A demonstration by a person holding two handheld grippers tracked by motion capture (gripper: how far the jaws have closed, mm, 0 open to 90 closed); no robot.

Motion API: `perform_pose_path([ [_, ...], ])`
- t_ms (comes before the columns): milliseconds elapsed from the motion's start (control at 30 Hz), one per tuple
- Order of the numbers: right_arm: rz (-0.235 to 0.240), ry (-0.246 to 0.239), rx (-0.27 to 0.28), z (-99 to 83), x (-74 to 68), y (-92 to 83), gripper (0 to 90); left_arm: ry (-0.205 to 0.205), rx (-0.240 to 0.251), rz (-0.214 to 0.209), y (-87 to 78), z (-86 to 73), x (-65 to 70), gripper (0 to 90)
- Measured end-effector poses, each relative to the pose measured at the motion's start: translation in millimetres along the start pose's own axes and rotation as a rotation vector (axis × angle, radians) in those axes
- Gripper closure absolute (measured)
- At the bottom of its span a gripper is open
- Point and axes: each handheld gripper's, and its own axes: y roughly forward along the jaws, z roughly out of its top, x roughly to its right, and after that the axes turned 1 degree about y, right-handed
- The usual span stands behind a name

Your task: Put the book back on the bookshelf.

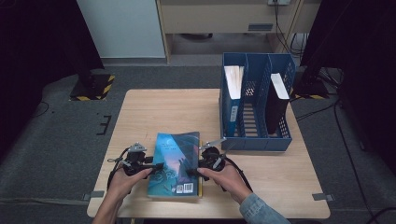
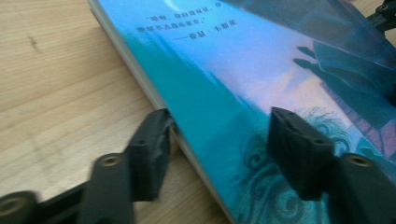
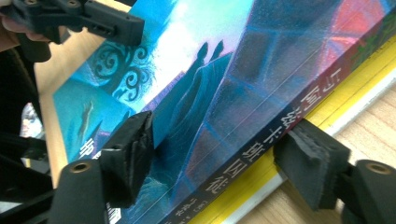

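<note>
The left tool (image 1: 156,166) grips the blue book's (image 1: 175,163) page edge, one jaw under it and one on the cover. The right tool (image 1: 192,171) clamps the spine side, one pad on the cover and one at the yellow underside. The book lies at the desk's (image 1: 154,112) 6 o'clock edge. At 2 o'clock stands a blue file rack (image 1: 257,105) holding two upright books.
</note>
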Motion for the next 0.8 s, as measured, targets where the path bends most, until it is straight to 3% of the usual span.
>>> perform_pose_path([
  [233, 0.036, 0.002, 0.003, 8.9, -1.2, 2.3, 39.0, 0.011, 0.001, 0.023, -7.3, 3.5, -2.3, 64.4],
  [400, 0.042, -0.046, 0.026, 20.7, -12.9, -2.3, 44.9, 0.023, -0.008, 0.033, -11.0, 6.3, -2.6, 73.2],
  [667, 0.028, -0.071, 0.007, 33.5, -18.2, -2.3, 46.1, 0.018, 0.007, 0.050, -22.1, 14.8, -1.7, 80.4],
  [800, 0.021, -0.081, 0.018, 40.7, -17.7, -6.8, 48.5, 0.051, 0.035, 0.067, -30.6, 24.8, 0.5, 82.0],
])
